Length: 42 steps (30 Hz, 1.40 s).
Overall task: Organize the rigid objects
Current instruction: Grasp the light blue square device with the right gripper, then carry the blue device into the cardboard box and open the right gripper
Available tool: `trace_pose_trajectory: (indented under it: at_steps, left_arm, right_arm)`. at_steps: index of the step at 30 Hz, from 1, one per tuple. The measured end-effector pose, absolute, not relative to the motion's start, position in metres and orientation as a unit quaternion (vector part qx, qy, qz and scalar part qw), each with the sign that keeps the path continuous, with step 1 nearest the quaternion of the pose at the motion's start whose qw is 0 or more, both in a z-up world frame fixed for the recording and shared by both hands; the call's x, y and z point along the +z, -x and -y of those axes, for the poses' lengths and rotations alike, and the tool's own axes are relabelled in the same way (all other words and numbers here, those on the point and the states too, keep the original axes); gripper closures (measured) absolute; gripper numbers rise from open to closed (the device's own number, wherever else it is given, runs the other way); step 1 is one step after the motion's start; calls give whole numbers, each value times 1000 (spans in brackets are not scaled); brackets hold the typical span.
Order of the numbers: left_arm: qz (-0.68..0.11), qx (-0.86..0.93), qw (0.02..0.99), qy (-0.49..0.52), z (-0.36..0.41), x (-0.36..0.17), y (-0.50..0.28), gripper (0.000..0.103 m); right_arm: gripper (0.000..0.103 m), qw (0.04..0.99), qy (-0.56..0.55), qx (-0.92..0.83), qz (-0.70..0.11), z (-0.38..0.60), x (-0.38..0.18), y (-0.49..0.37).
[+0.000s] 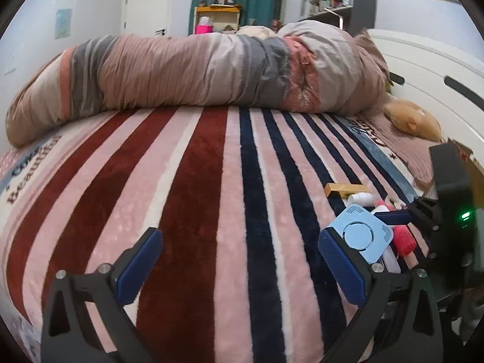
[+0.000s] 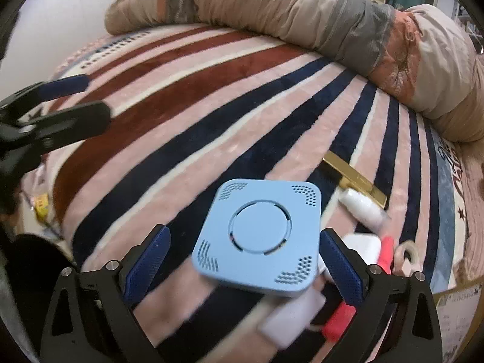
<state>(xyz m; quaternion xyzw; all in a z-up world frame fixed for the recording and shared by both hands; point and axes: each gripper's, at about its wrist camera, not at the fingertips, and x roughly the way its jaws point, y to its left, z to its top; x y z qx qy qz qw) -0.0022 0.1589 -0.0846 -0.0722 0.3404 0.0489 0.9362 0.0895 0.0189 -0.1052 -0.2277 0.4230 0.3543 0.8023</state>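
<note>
A light blue square device (image 2: 258, 236) with a round centre lies on a heap of small objects on the striped blanket (image 2: 211, 121). My right gripper (image 2: 243, 257) is open, its blue fingers either side of the device, not touching it. The heap holds a gold bar-shaped box (image 2: 354, 178), white containers (image 2: 361, 207), a red cylinder (image 2: 338, 320) and a tape roll (image 2: 408, 255). In the left wrist view the device (image 1: 361, 233) sits just beyond my right-hand finger, beside the red cylinder (image 1: 403, 240) and gold box (image 1: 345, 189). My left gripper (image 1: 239, 254) is open and empty over the blanket.
A rolled quilt (image 1: 196, 69) lies across the far side of the bed. A white headboard (image 1: 423, 69) and an orange plush toy (image 1: 411, 119) are at the right. The right gripper's body (image 1: 450, 208) stands at the far right. The left gripper (image 2: 60, 106) shows at the left.
</note>
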Motion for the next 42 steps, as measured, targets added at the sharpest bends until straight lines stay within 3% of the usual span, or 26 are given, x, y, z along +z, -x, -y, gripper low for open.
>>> trace_pose_trajectory:
  at_steps: [3, 5, 12, 18, 20, 23, 25, 28, 35, 42]
  left_arm:
    - [-344, 45, 935, 78, -159, -87, 1, 1]
    - [-347, 44, 934, 73, -156, -88, -1, 1]
    - [-358, -19, 928, 96, -149, -90, -6, 1]
    - [-334, -189, 910, 158, -115, -56, -11, 1]
    - [-335, -235, 894, 181, -98, -41, -17, 5]
    - [-324, -295, 880, 182, -63, -16, -21, 21]
    - [-317, -323, 875, 172, -36, 3, -23, 41]
    - [-311, -326, 883, 132, 6, 30, -27, 49]
    - [-315, -349, 882, 13, 124, 62, -43, 59]
    - [-384, -360, 849, -50, 201, 36, -77, 62]
  right_arm:
    - [8, 801, 241, 327, -439, -19, -117, -99]
    - [23, 810, 239, 319, -431, -14, -117, -101]
    - [24, 839, 217, 346, -358, 5, -86, -77]
    - [24, 859, 169, 401, -269, 36, -27, -32]
    - [24, 869, 159, 401, -243, 49, -11, -21]
    - [24, 882, 146, 402, -197, 79, 16, -3]
    - [24, 893, 140, 390, -177, 99, 27, 3]
    - [24, 906, 115, 370, -169, 138, 36, 0]
    - [24, 935, 63, 299, -181, 242, 40, -12]
    - [24, 926, 42, 261, -268, 296, 9, -49]
